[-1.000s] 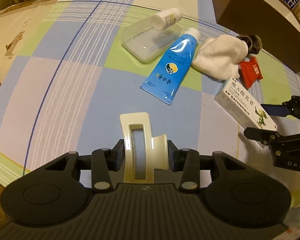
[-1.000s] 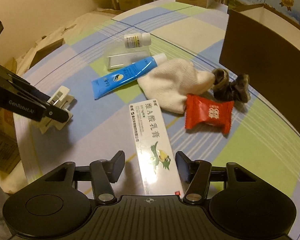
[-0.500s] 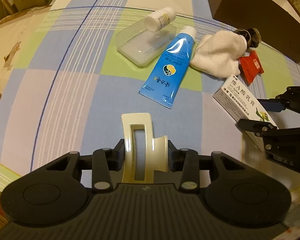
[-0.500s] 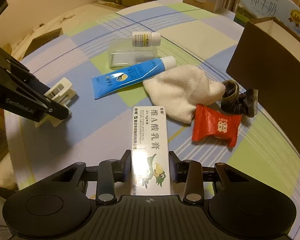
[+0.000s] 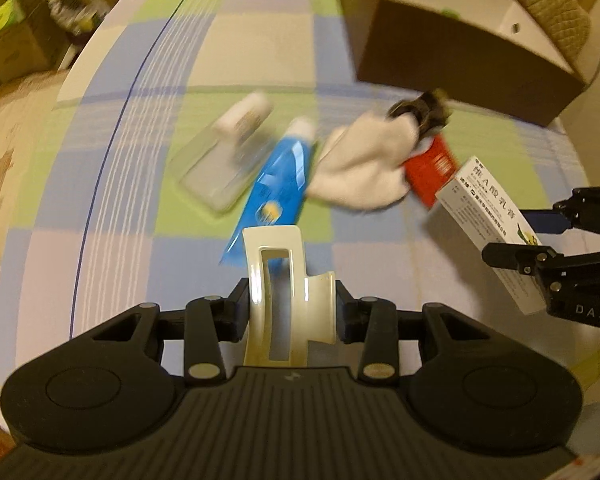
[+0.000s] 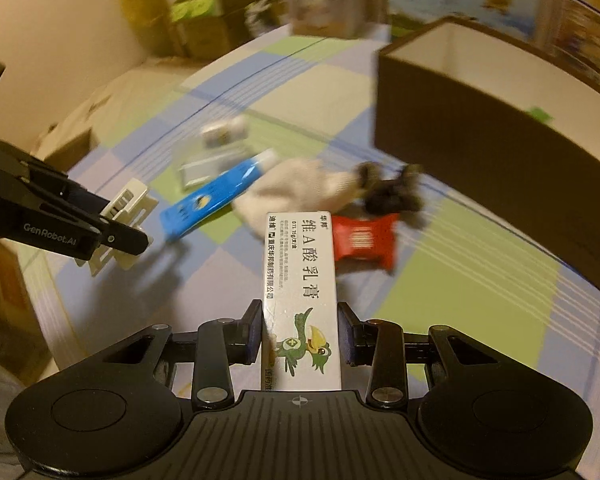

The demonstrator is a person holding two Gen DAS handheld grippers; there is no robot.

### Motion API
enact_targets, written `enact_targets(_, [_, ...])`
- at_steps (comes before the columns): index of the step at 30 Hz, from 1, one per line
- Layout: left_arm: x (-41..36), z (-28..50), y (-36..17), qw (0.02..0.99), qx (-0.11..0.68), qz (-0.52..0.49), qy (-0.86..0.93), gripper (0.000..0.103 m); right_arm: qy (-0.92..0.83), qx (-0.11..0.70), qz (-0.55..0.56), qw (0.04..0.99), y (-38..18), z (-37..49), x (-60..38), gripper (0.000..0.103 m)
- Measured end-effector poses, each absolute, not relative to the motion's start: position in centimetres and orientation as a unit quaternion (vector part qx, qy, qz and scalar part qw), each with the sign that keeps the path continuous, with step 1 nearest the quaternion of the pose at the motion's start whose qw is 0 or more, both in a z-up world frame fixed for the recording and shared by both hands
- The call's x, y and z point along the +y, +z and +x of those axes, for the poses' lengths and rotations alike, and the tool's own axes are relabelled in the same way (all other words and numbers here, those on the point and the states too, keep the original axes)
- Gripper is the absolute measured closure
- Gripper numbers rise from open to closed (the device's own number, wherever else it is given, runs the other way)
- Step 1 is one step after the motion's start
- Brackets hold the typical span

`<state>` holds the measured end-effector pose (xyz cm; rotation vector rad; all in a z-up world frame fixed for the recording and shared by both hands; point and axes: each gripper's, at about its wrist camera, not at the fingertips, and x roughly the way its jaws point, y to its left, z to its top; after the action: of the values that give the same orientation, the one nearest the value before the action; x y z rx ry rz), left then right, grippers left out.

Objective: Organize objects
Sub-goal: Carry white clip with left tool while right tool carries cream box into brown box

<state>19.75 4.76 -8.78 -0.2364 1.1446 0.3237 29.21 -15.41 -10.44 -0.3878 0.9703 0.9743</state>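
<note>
**Both grippers hold an item above the checked counter**

The left gripper (image 5: 291,307) has its fingers (image 5: 236,312) clamped on a cream hair clip (image 5: 278,276), which stands up between them, clear of the cloth below. The right gripper (image 6: 300,334) has its fingers (image 6: 253,334) pressed against the long sides of a white ointment box (image 6: 300,280) printed with a green bird; the box points away from the camera and is off the surface.

Taking the blue tube (image 5: 278,184) as the landmark: it lies on the checked counter (image 5: 140,208) just beyond the hair clip, its white cap pointing away. Just left of the tube lies a clear plastic case (image 5: 212,172), and a small white bottle (image 5: 244,114) lies on the case's far end. Just right of the tube lies a white cloth (image 5: 364,160), close to or touching it. A red packet (image 5: 430,168) lies at the cloth's right edge, and a dark furry item (image 5: 420,108) sits at the cloth's far corner, too blurred to name. In the right wrist view the ointment box partly covers the near edge of the cloth and the red packet's left side.

Farther back and to the right of the tube stands a large brown box (image 6: 480,136), open at the top and pale inside. Beyond the counter, blurred cartons (image 6: 196,4) are stacked by the wall.
</note>
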Motion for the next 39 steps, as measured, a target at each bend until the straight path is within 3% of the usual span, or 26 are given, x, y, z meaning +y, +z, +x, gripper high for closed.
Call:
enact_targets(23, [0.7,40.7,-0.8,0.894,0.445,-0.007,0.057,0.067,0.254,0.384,-0.040,0.887,0.3,45.4,-24.8,0.068])
enact_targets(39, [1.8,52.0,-3.8,0.876,0.477,0.030,0.060,0.067,0.160,0.436,-0.029,0.885,-4.4,57.0,-22.7,0.068])
